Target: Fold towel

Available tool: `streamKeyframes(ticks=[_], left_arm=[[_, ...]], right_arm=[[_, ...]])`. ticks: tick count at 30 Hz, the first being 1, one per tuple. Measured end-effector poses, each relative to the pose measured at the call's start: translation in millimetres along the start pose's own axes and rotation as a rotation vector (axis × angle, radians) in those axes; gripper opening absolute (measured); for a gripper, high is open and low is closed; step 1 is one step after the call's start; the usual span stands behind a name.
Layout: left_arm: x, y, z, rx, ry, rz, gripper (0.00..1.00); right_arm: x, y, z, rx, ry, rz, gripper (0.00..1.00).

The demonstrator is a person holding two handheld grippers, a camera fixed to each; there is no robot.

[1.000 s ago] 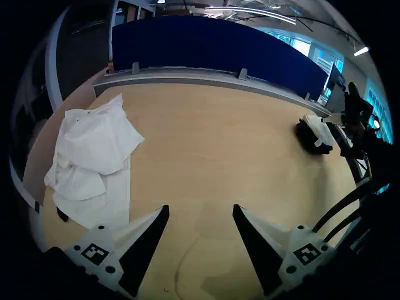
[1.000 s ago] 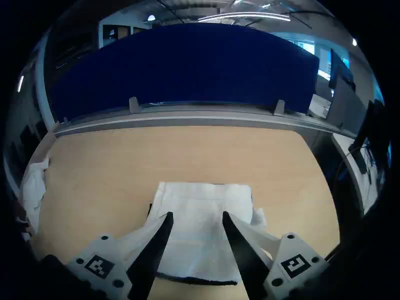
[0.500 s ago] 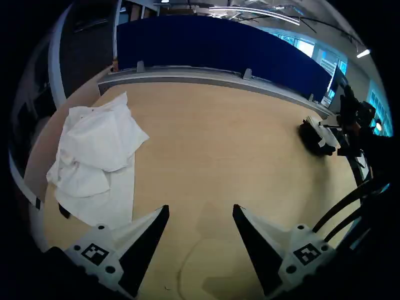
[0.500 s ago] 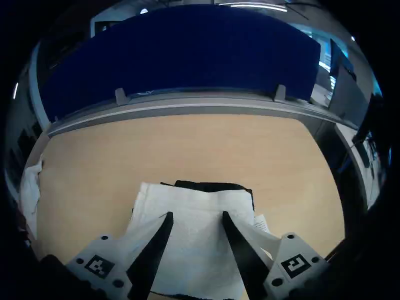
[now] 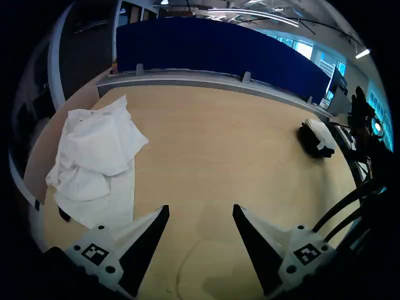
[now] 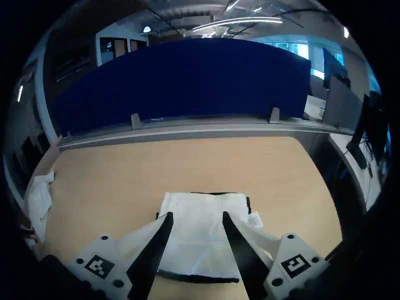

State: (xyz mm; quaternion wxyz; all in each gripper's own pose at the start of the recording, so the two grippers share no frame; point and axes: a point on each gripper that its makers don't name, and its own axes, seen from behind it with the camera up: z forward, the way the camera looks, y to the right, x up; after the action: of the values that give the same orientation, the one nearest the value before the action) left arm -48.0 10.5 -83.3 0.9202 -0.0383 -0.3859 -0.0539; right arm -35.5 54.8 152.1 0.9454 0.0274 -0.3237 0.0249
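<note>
A folded white towel (image 6: 202, 235) lies flat on the wooden desk (image 6: 175, 165), on top of a dark cloth whose black edge shows along its near and far sides. My right gripper (image 6: 196, 216) hovers open just over it, a finger on each side of its middle, pressing on nothing. In the left gripper view the same stack (image 5: 316, 136) sits far off at the desk's right end. A loose pile of white towels (image 5: 95, 160) lies at the left, just beyond my left gripper (image 5: 200, 212), which stands open over bare wood. The pile (image 6: 37, 200) also shows at the left edge of the right gripper view.
A blue partition (image 5: 215, 50) on a grey rail (image 6: 200, 129) closes the desk's far side. Black chair tubes (image 5: 350, 205) and dark equipment (image 5: 362, 107) stand past the right end. Bare wood (image 5: 220, 145) stretches between the pile and the stack.
The right gripper has drawn back and up from the folded towel, which now looks smaller and flatter. The left gripper has hardly moved.
</note>
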Motion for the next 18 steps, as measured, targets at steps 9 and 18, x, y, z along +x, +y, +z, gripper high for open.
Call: streamKeyframes(ticks=[9, 18], left_arm=[[5.0, 4.3, 0.2, -0.019, 0.018, 0.015, 0.94], [18.9, 12.3, -3.9, -0.043, 0.070, 0.019, 0.94]], right_arm=[[-6.6, -26.8, -44.4, 0.027, 0.077, 0.012, 0.84], [-17.6, -57.1, -85.8, 0.054, 0.190, 0.022, 1.00]])
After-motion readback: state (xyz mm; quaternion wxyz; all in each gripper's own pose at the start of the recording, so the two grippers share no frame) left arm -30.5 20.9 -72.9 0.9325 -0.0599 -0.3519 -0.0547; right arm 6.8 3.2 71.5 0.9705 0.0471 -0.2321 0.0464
